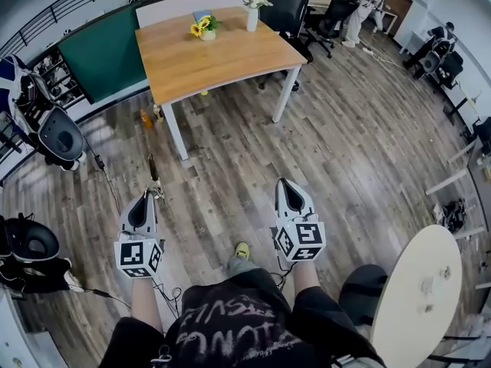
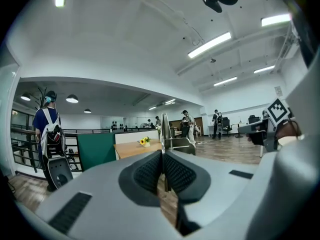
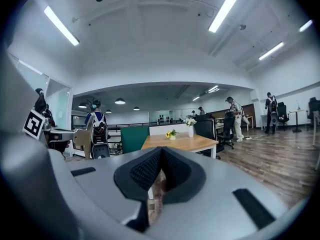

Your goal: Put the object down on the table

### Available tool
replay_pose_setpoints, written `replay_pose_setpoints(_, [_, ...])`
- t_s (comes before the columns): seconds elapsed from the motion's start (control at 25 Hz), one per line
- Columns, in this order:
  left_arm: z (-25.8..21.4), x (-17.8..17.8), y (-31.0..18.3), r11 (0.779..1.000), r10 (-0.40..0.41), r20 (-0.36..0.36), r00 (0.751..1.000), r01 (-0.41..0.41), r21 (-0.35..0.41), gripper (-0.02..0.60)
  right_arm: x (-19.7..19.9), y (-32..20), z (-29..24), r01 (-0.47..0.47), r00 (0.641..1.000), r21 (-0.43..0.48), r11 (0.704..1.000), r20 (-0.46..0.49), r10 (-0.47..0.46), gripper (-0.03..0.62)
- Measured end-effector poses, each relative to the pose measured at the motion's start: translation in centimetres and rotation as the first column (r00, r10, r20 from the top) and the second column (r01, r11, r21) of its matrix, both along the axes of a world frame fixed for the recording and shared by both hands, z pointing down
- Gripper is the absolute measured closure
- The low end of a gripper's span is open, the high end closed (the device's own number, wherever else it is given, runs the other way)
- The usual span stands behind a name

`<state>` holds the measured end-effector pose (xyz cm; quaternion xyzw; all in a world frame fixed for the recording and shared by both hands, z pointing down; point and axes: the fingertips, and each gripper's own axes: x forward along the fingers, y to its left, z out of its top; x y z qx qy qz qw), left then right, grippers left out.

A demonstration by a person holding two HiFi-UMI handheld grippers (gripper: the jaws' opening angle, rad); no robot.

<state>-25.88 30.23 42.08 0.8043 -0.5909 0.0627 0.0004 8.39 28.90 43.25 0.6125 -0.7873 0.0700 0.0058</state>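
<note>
Left gripper (image 1: 145,199) in my hand is clenched on one thin metal object (image 1: 153,172). Its long axis runs straight out of the jaws, tip toward the wooden table's (image 1: 230,64) near edge, over plank floor (image 1: 345,144) and well short of it. My right gripper (image 1: 286,184) is pinched shut, empty. Two flower pieces stand at the table's far edge: yellow flowers (image 1: 203,27) and a white vase (image 1: 252,15).

Bright, even light comes from ceiling strip lamps (image 3: 227,6), glaring white. Soft shadows lie on the wood floor (image 1: 230,167). Fisheye bending curves the edges and darkens corners; the left gripper (image 2: 162,156) looms slightly blurred.
</note>
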Motion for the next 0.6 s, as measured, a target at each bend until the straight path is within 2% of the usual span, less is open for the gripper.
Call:
replay_pose_setpoints(0.16, [-0.2,2.6,-4.4,1.0,0.005,0.023,1.0,-0.006,0.006,0.565,2.0,-4.3,-0.1,0.013,1.0,0.014,1.0,0.011,-0.013,0.589])
replay_pose_setpoints(0.32, [-0.2,5.0,-8.6,1.0,0.002,0.015,1.0,-0.002,0.006,0.565,3.5,-8.3,-0.1,0.039,0.999,0.019,0.999,0.017,-0.039,0.589])
replay_pose_setpoints(0.6, [-0.2,8.4,-14.7,1.0,0.016,0.026,1.0,-0.016,-0.001,0.565,6.5,-14.4,0.1,0.033,0.999,0.022,0.999,0.035,-0.033,0.589])
